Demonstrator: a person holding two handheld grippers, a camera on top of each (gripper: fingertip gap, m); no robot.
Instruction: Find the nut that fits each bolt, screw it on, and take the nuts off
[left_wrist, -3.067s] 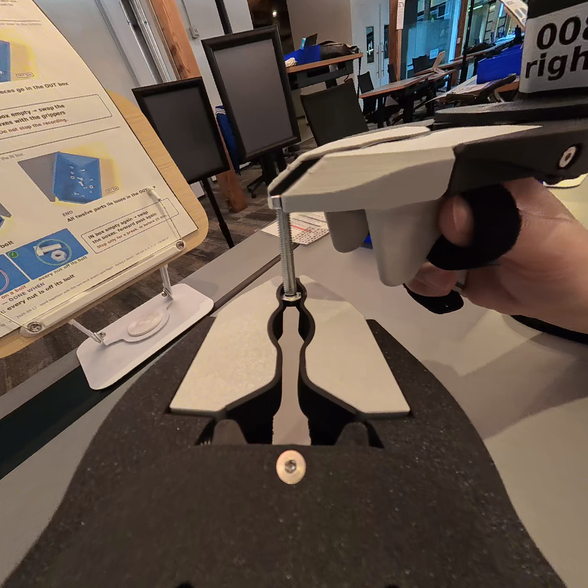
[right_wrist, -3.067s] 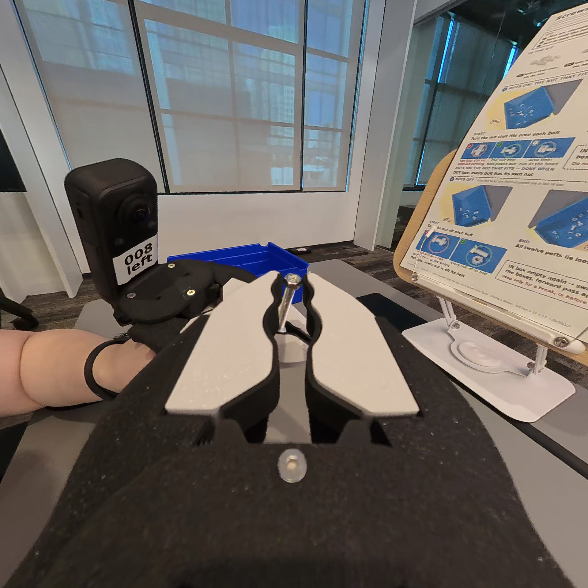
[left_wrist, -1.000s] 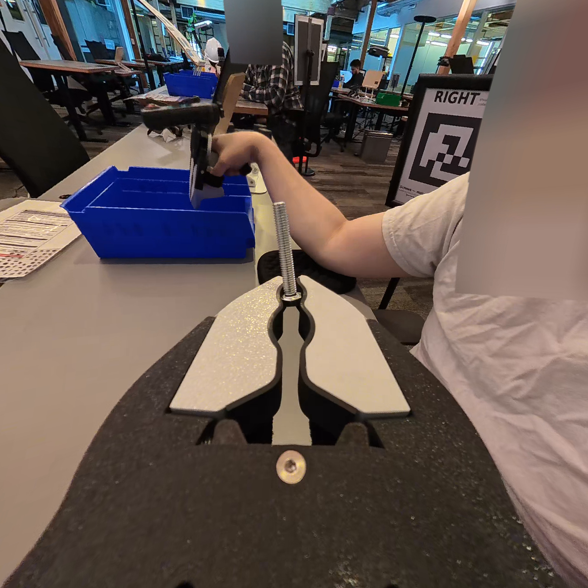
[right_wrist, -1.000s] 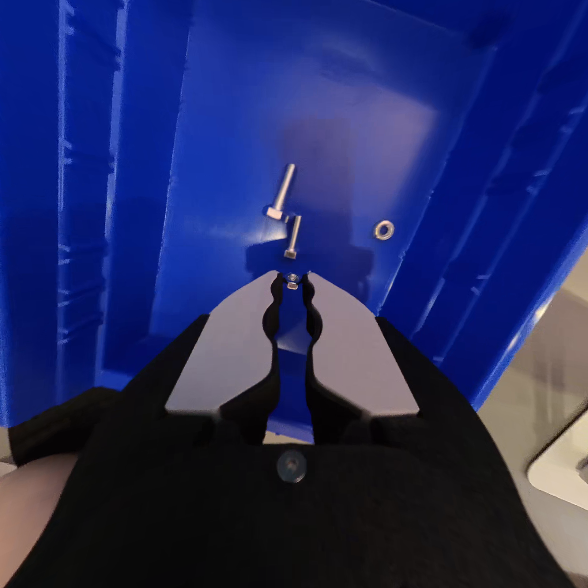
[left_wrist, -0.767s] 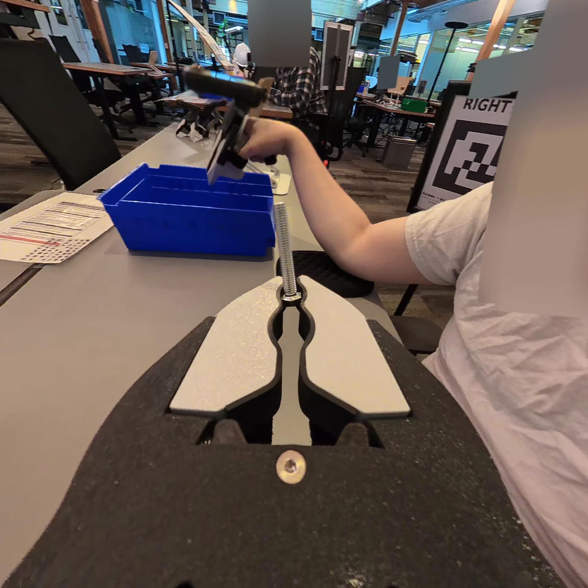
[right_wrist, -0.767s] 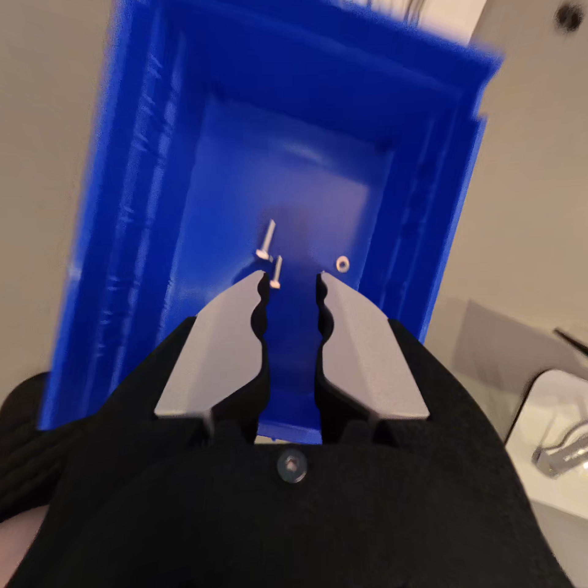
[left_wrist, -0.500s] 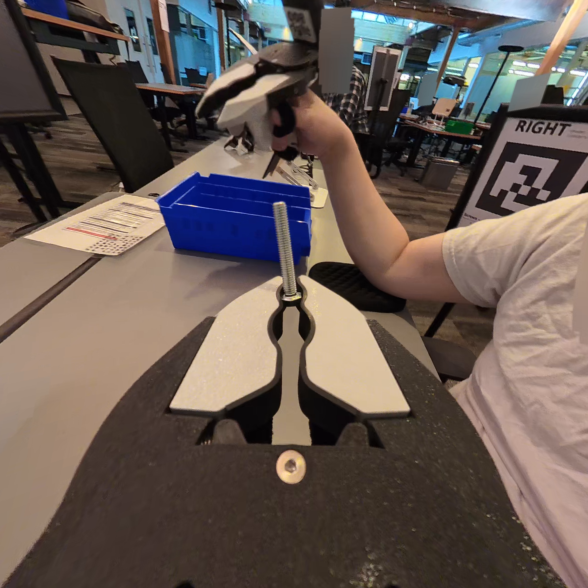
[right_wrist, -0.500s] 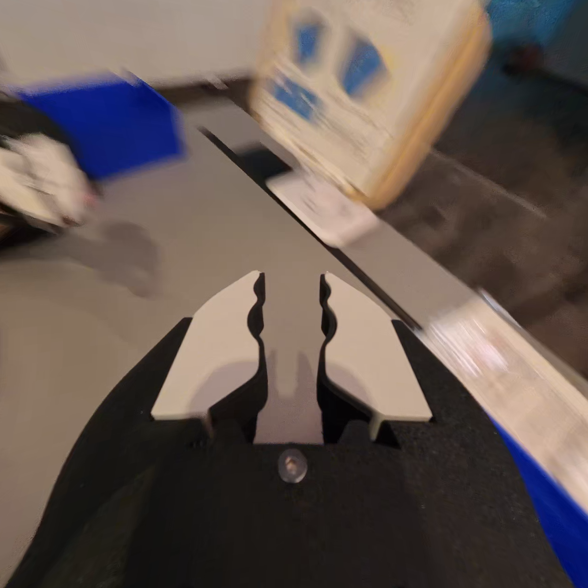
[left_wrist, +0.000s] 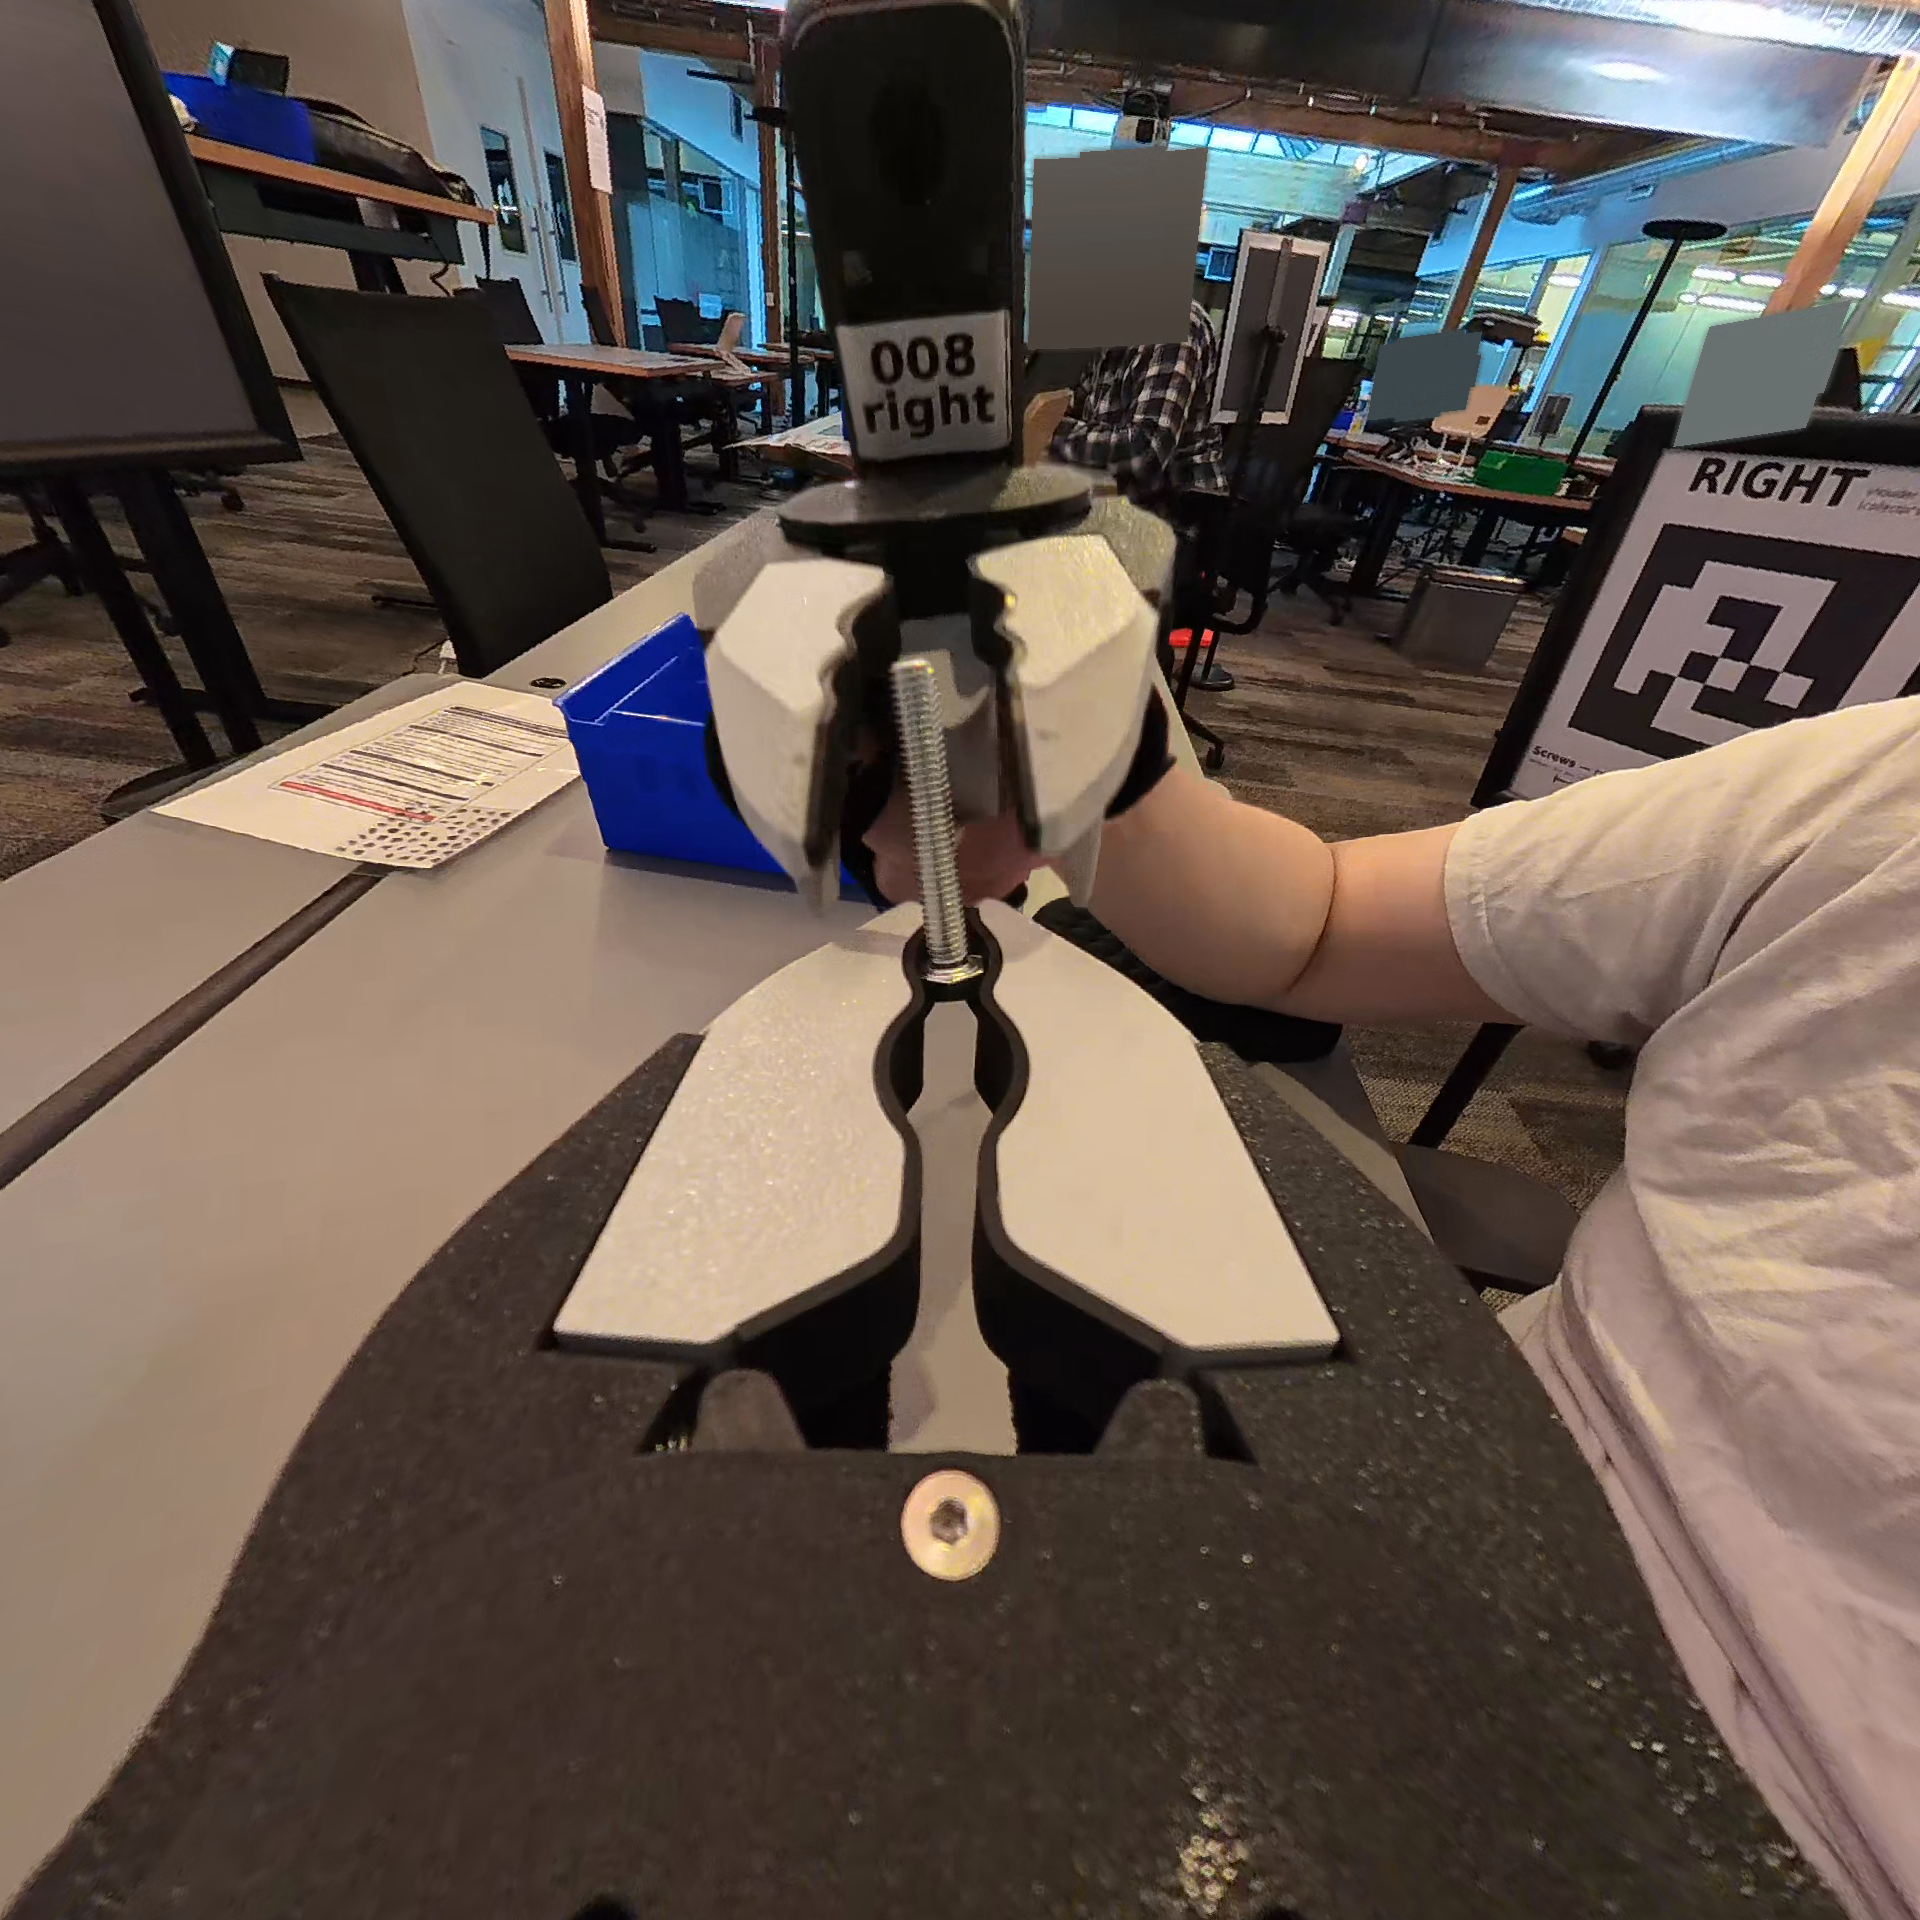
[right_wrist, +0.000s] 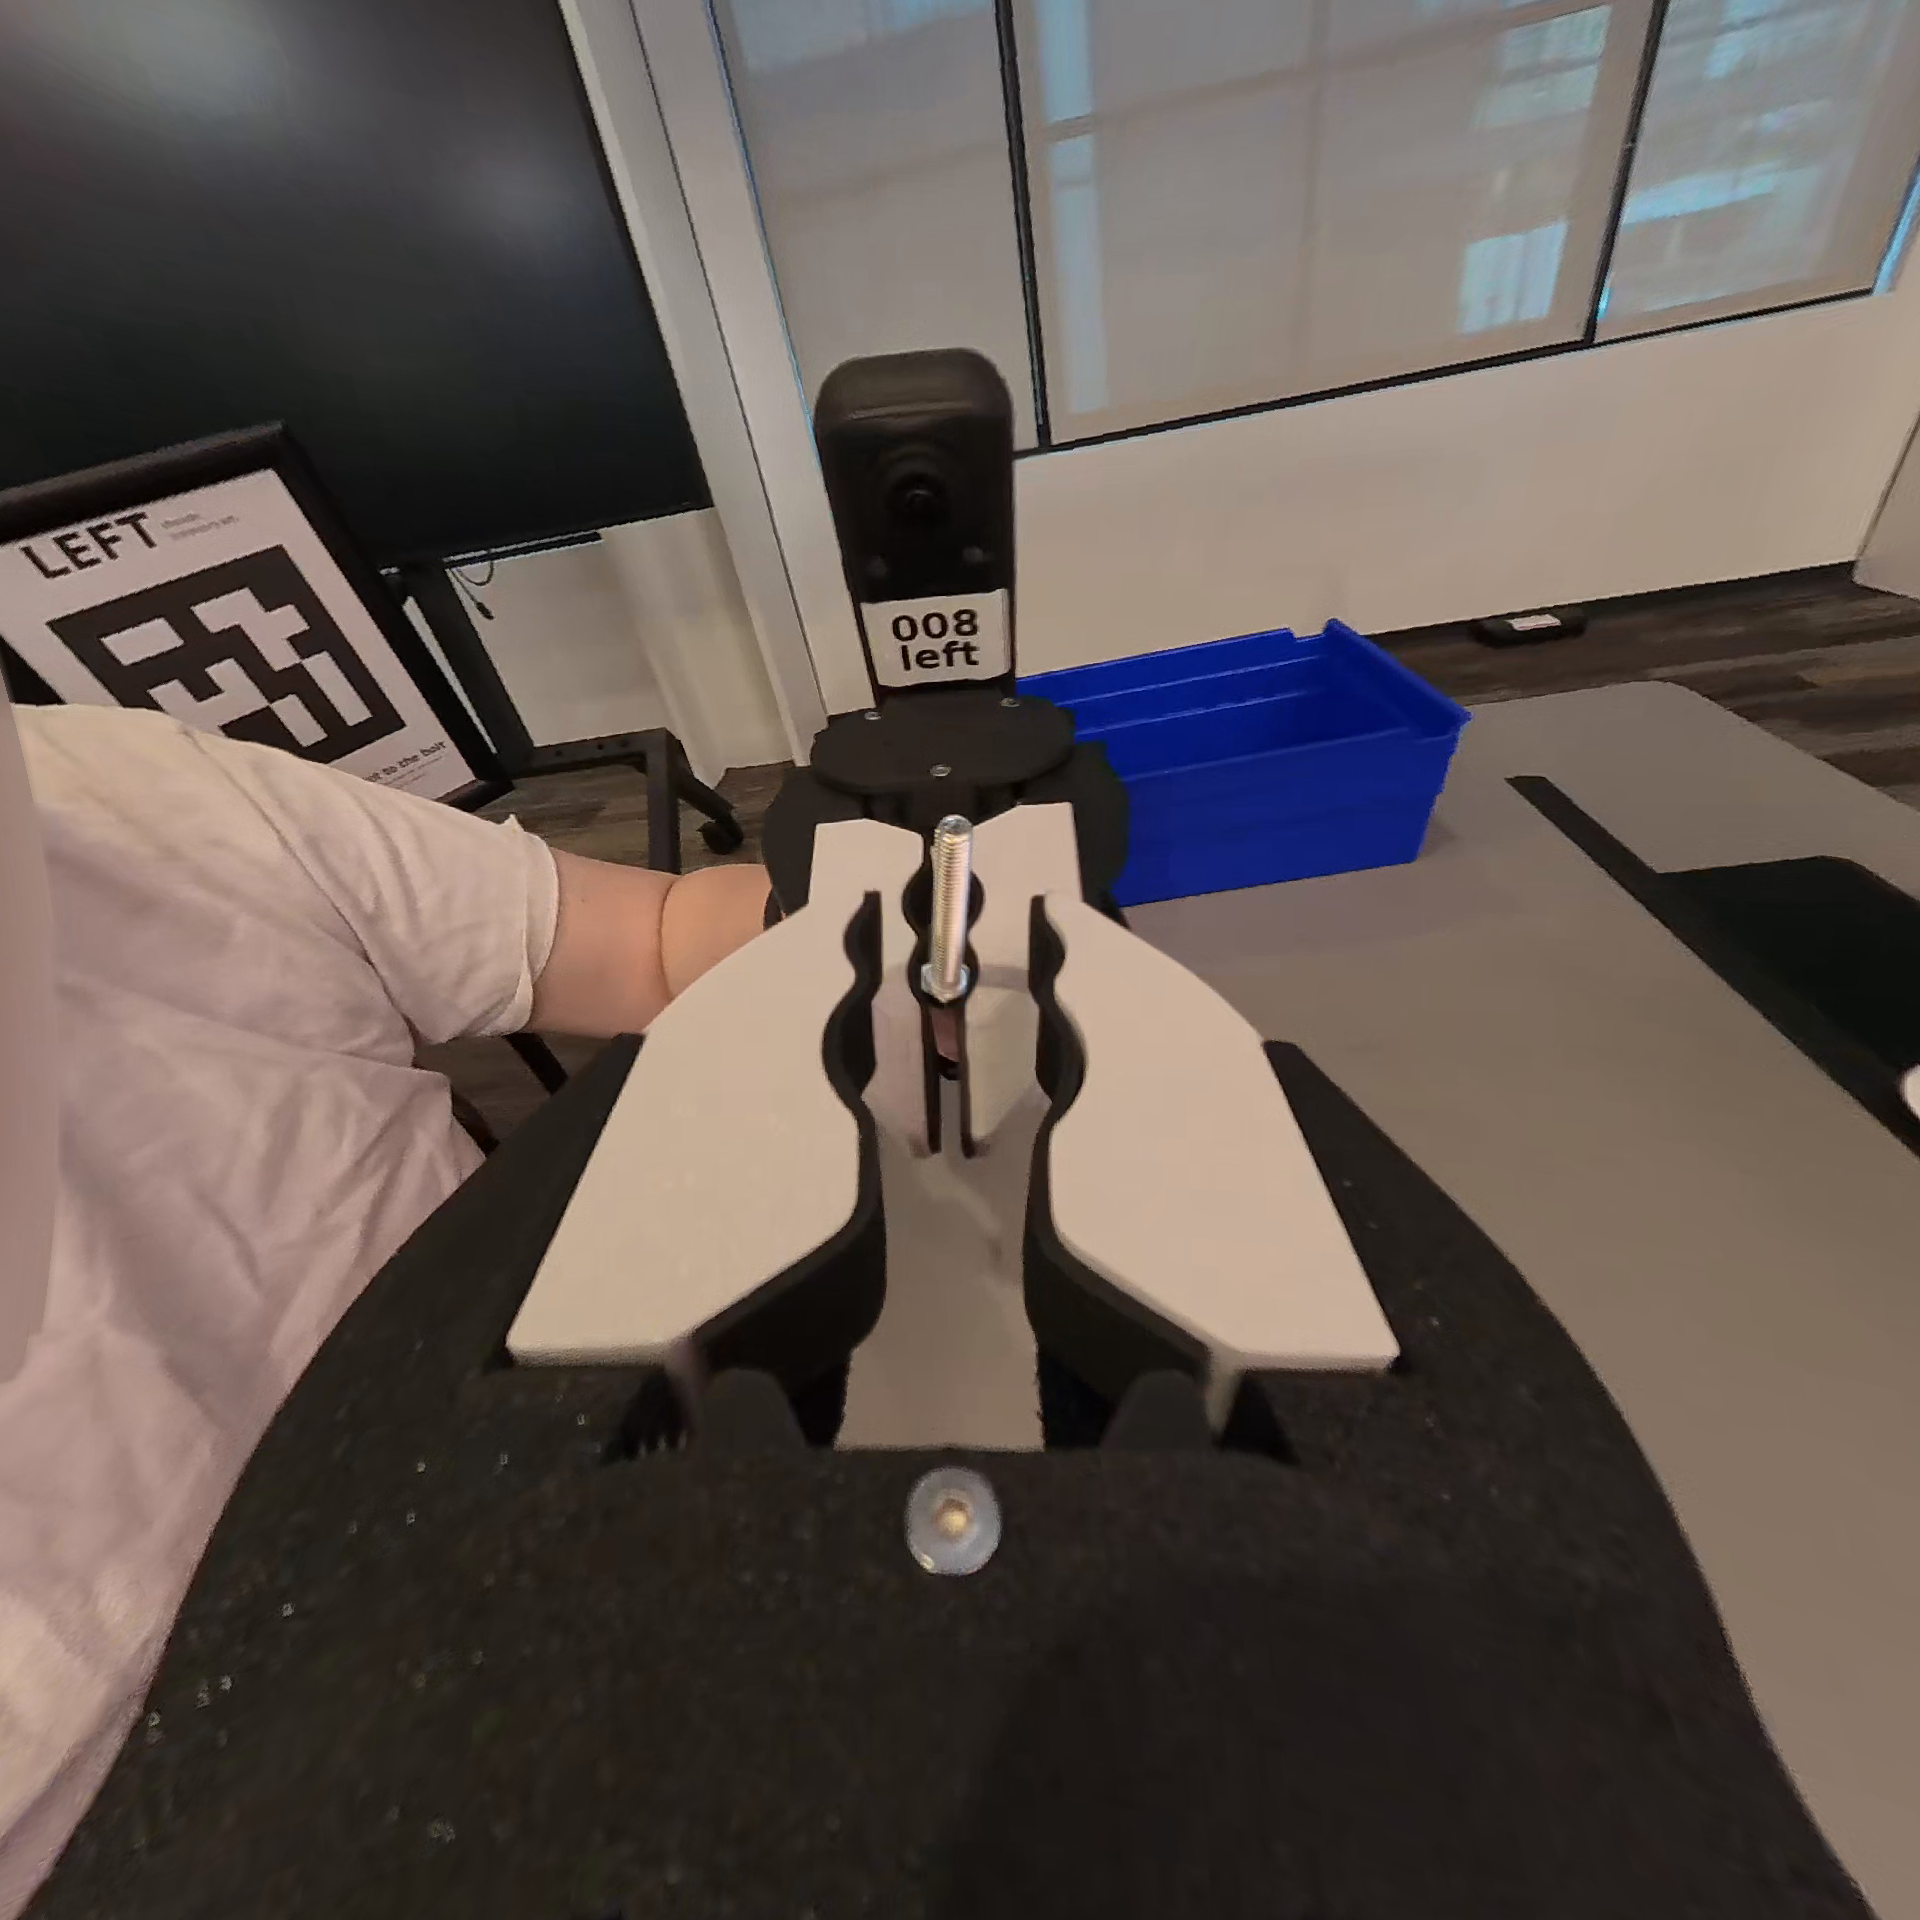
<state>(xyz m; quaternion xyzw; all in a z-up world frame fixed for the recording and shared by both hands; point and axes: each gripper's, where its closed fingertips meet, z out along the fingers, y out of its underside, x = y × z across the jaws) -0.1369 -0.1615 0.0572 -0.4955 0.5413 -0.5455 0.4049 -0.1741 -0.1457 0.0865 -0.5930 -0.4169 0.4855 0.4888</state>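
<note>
Left gripper is clamping the bolt by its head end, jaws pressed together on it, shaft standing upright with the threaded end up. In the right wrist view the same bolt is showing between the left gripper's tips, head at the bottom.

Right gripper is facing the bolt head-on, jaws standing apart with nothing between the fingers. In the left wrist view the right gripper is sitting just behind the bolt, its two white fingers flanking the shaft on either side without touching it. A hand is gripping that tool behind the bolt's lower shaft. Cannot tell if a nut is on the bolt; nothing clear on the threads.

Blue bin is sitting on the grey table, behind the bolt and to its left in the left wrist view, partly hidden by the right gripper. In the right wrist view the bin is lying behind the bolt to the right, its contents not visible. A printed sheet is lying flat on the table left of the bin, well away from the bolt. A black pad is lying just right of the bolt, under the forearm.
</note>
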